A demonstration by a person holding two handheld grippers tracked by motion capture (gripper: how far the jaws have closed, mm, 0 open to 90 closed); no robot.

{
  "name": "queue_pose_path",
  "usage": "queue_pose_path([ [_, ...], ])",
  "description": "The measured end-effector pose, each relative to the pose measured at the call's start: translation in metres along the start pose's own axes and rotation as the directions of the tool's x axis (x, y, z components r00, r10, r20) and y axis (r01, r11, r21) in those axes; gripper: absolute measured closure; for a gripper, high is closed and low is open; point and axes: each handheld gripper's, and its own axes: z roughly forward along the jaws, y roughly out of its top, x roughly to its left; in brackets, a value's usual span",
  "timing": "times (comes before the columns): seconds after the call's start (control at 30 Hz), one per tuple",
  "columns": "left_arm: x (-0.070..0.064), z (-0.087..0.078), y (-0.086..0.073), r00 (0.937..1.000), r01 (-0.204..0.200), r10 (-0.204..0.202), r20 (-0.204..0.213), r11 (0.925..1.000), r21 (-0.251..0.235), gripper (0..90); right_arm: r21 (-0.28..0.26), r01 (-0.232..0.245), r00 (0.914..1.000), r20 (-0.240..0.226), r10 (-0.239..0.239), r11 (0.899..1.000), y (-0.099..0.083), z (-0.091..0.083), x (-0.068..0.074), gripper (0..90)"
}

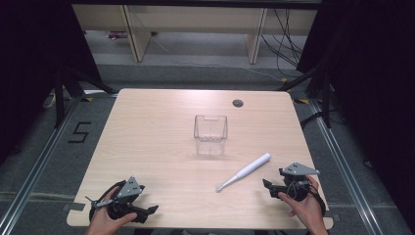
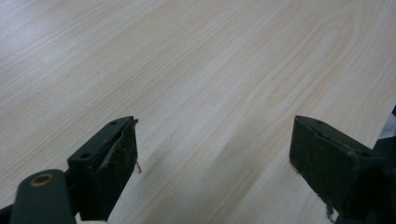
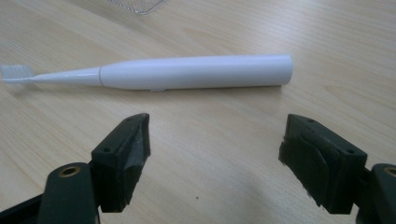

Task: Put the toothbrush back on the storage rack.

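A slim white plastic electric toothbrush (image 1: 244,172) lies flat on the pale wood-grain desk (image 1: 156,147) in front of you, toward your right. From above it sits at a slant: the thick round end of the handle points away from you and to the right, and the small bristle head points back toward you and to the left. Seen from your right tool's camera, the toothbrush (image 3: 154,72) stretches across the frame. Its handle is a smooth, glossy white cylinder with a flat blunt end on the right. It tapers past a thin seam into a narrow neck, which ends at the left in a small tuft of pale translucent bristles. A small raised nub shows on the underside of the handle, near its middle.

Your right tool (image 1: 274,187) rests in your right hand (image 1: 307,208) near the desk's front edge, just beside the toothbrush but not touching it. Its two black jaws stand wide apart with nothing between them, pointing toward the handle.

Your left tool (image 1: 147,211) sits in your left hand (image 1: 105,220) at the front left of the desk, well apart from the toothbrush. Its jaws are also spread wide over bare wood.

A clear plastic square container (image 1: 211,134) stands upright near the middle of the desk, beyond the toothbrush.
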Motion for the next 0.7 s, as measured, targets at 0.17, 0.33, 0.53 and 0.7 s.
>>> queue_pose_path([
  [0.17,0.0,0.0,0.0,1.0,-0.007,0.007,-0.002,0.9999,0.009,14.9,-0.005,-0.008,1.0,0.005,0.008,1.0,0.002,0.003,-0.001,24.6],
  [0.33,0.0,0.0,-0.001,1.0,0.002,-0.002,-0.007,1.0,0.01,14.9,-0.032,-0.006,0.9999,0.016,0.007,0.999,0.012,0.01,-0.003,22.5],
  [0.53,0.0,-0.001,-0.001,1.0,0.0,0.0,-0.008,0.9999,0.012,14.9,-0.047,0.026,0.9991,0.036,-0.024,0.999,0.023,0.02,-0.005,20.9],
  [0.7,0.0,-0.001,-0.001,1.0,0.0,0.0,-0.007,0.9999,0.012,14.9,-0.055,0.025,0.9986,0.048,-0.022,0.998,0.03,0.024,-0.003,21.8],
])
